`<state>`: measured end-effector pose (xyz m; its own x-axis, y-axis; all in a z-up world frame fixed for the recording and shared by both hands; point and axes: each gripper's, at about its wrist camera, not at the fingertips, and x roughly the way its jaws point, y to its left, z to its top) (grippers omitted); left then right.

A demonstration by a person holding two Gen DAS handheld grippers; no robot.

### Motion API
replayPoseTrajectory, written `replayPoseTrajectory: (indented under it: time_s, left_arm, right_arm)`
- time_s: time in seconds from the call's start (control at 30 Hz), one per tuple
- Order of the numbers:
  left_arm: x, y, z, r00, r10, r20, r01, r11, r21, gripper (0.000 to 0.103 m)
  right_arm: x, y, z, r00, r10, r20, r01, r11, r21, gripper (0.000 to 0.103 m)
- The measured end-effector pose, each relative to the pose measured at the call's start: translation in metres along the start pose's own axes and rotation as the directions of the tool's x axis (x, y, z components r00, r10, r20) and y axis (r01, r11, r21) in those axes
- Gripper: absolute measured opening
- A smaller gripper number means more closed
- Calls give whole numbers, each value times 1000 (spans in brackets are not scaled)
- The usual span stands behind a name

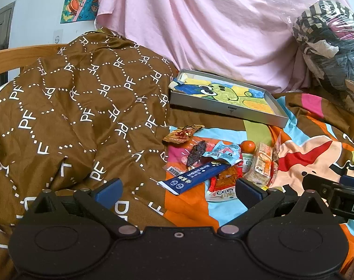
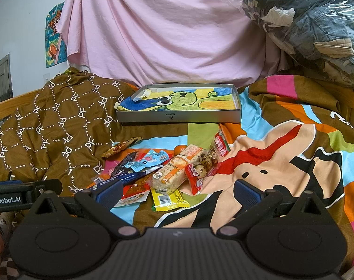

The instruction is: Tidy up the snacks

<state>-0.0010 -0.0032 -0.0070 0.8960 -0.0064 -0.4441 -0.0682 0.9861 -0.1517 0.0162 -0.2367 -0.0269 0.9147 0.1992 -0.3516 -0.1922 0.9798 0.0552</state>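
Snacks: heaped on the bed just ahead of both grippers, short of the grey tray [image 2: 179,116].
Left gripper [image 1: 178,187]: jaws spread wide, empty.
Right gripper [image 2: 174,192]: jaws spread wide, empty.
Blue packet [image 1: 194,175]: dead ahead between left jaws, long axis slanting up to the right.
Yellow packet [image 2: 168,198]: between right jaws, nearest.
Tray: beyond the heap, likely destination.

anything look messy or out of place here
Yes: the snack packets lie in a loose overlapping heap on the bedspread, none in the grey tray behind them. A small orange sits among the wrappers.
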Motion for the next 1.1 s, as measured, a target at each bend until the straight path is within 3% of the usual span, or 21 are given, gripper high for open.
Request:
replayPoseTrajectory:
  time_s: [0.3, 0.63, 0.93, 1.1]
  left_arm:
    - [2, -4, -1, 1000, 2, -6, -2, 1000, 16, 102]
    - [16, -6, 2, 1000, -11, -26, 13, 999, 47, 102]
    - [48, -11, 22, 996, -51, -78, 61, 990, 125, 102]
    - [74, -9, 36, 989, -93, -116, 109, 984, 141, 102]
  right_arm:
    - [1, -1, 4, 1000, 16, -5, -16, 1000, 16, 103]
    - [15, -18, 10, 993, 103, -51, -97, 990, 98, 103]
    - [47, -32, 23, 964, 227, -136, -212, 970, 116, 103]
    - [68, -36, 31, 952, 276, -131, -265, 960, 95, 103]
